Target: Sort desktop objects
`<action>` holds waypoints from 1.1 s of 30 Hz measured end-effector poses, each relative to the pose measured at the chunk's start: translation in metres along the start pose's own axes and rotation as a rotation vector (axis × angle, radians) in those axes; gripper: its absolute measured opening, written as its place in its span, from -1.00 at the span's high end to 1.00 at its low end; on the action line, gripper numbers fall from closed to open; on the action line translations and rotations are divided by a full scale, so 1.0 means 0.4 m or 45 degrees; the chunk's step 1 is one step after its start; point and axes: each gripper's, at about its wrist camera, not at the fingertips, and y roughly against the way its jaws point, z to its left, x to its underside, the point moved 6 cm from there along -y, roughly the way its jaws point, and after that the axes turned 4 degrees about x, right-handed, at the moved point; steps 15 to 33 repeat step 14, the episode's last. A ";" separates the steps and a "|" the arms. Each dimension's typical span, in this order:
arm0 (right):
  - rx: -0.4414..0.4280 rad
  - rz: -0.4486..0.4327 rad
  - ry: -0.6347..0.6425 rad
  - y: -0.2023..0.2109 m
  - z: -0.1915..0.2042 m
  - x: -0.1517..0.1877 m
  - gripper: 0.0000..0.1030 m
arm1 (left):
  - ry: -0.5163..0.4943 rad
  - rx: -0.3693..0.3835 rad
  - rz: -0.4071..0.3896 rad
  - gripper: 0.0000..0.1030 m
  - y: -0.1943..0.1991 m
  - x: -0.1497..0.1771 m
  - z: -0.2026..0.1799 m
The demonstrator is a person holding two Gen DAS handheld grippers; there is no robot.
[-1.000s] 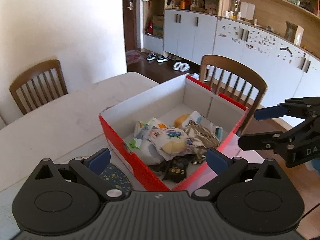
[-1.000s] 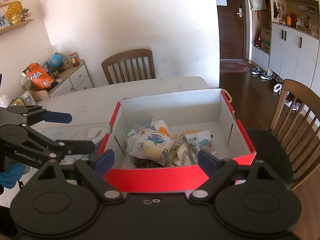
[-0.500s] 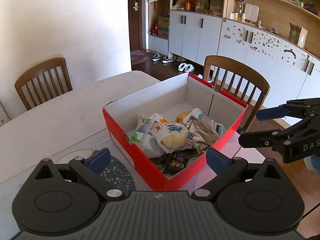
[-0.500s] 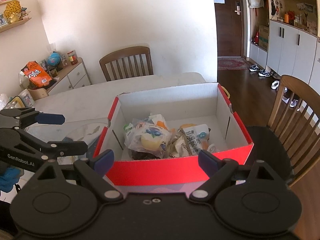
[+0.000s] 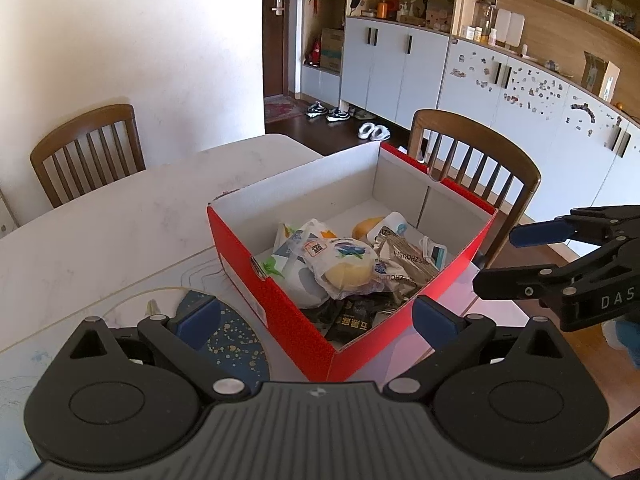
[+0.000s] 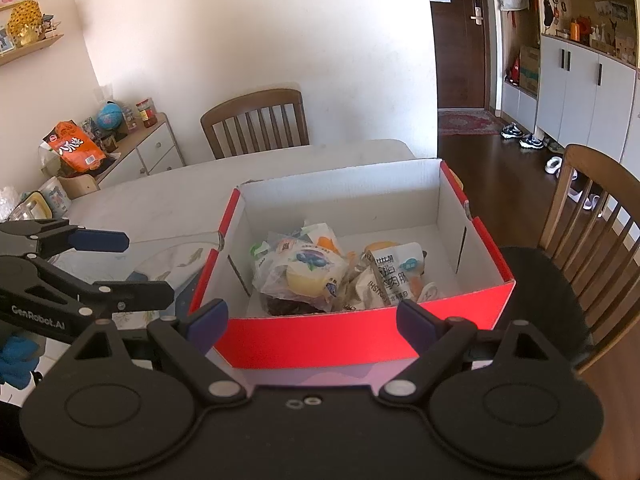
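Above the red box (image 6: pixel 320 340), both grippers gape empty.

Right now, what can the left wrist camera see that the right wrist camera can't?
Only the left wrist view shows the long sticker-covered cabinets, the shelves above them, and a dark speckled mat beside the box.

Only the right wrist view shows the white drawer unit by the wall with an orange snack bag and a small globe on it.

Both show the red box full of snack packets, the white table, two wooden chairs, and the shoes by the door. Both grippers are open and empty.
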 end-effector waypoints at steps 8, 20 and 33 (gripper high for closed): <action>0.013 0.013 -0.002 -0.005 0.000 0.005 -0.78 | -0.007 0.004 0.052 -0.99 -0.017 0.018 -0.002; 0.022 0.017 -0.010 -0.008 -0.003 0.005 -0.78 | -0.011 0.015 0.060 -0.99 -0.019 0.024 -0.002; 0.022 0.017 -0.010 -0.008 -0.003 0.005 -0.78 | -0.011 0.015 0.060 -0.99 -0.019 0.024 -0.002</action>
